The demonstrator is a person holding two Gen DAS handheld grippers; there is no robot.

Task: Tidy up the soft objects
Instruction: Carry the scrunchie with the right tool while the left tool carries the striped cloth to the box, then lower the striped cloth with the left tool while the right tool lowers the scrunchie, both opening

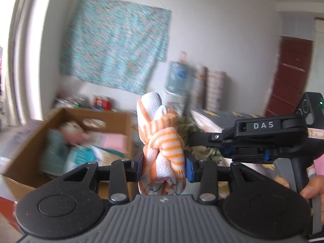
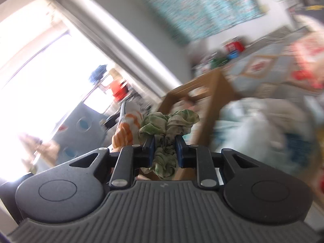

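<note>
2 knotted cloths held up beside the cardboard box (image 1: 66,139), 1 in each gripper.

Right of the box, the left gripper (image 1: 164,167) has its fingers clamped on the orange-striped towel (image 1: 162,143), a white waffle-weave cloth tied into a tight upright knot, likely so it stays compact for packing. Further right of the box, the right gripper (image 2: 165,151) pinches the crumpled green cloth (image 2: 168,125), also bunched into a knot, clear of any surface.

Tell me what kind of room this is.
Probably a lived-in room at home, maybe a bedroom or storeroom: a patterned cloth hangs on the wall, a water jug stands by it, and a cardboard box holds soft things.
</note>
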